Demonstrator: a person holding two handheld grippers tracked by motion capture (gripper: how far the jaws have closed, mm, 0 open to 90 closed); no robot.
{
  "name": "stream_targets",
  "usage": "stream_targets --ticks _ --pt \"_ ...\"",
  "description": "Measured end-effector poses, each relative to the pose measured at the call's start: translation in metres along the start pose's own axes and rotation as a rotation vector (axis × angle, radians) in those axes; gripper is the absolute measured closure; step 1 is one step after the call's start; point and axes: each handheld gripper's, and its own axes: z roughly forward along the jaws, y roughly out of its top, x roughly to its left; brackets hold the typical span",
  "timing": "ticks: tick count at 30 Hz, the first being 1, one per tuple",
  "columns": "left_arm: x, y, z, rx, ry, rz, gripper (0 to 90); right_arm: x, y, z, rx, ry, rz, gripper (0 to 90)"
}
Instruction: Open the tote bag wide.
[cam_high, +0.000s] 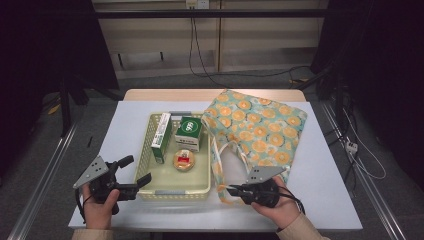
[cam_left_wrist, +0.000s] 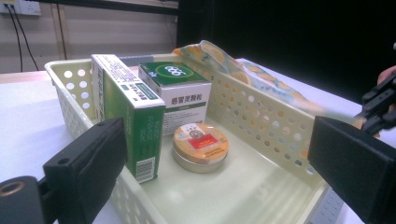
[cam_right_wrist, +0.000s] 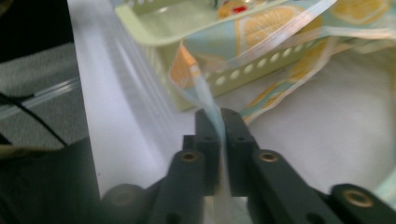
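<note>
Fabric sits pinched between my right gripper's (cam_right_wrist: 218, 116) jaws: in the right gripper view they are pressed together on the pale strap (cam_right_wrist: 205, 95) of the orange-print tote bag (cam_high: 255, 127), which runs up toward the upper middle of that frame. In the high view that gripper (cam_high: 231, 190) is at lower centre-right, just off the near right corner of the yellow basket (cam_high: 172, 192), with the bag spread across the upper right of the white table (cam_high: 325, 190). My left gripper (cam_high: 136, 172) waits at lower left with its jaws apart, holding nothing, near the basket's left wall. Inside the basket I see a tall green box (cam_left_wrist: 128, 114), a squat green-and-white box (cam_left_wrist: 180, 91) and a round tin (cam_left_wrist: 200, 145).
</note>
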Motion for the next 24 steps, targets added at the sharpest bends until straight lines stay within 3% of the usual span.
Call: stream_targets --ticks 1,9,12,14,15,18,21,24 --pt "0.000 0.000 0.000 -0.001 0.000 -0.001 4.8 -0.005 0.002 -0.006 -0.025 -0.002 0.025 89.8" --pt "0.000 0.000 -0.001 0.001 0.006 -0.001 4.8 -0.036 0.012 -0.029 -0.094 -0.077 0.081 90.0" --pt "0.000 0.000 -0.001 -0.002 0.005 -0.001 4.8 -0.062 0.015 -0.030 -0.076 -0.136 0.112 90.0" --pt "0.000 0.000 -0.002 -0.005 0.006 -0.001 4.8 -0.081 0.015 -0.031 -0.075 -0.156 0.159 90.0" --pt "0.001 0.001 -0.002 -0.003 0.008 0.004 4.8 -0.098 0.014 -0.034 -0.075 -0.190 0.189 90.0" --pt "0.002 0.000 -0.003 -0.007 0.010 0.000 4.8 -0.112 0.013 -0.034 -0.054 -0.220 0.196 90.0" --pt "0.003 0.000 -0.003 -0.008 0.008 -0.012 4.8 -0.133 0.009 -0.033 -0.056 -0.238 0.243 90.0" --pt "0.001 0.001 -0.003 -0.022 -0.001 -0.021 4.8 -0.142 0.006 -0.032 -0.050 -0.266 0.254 90.0"
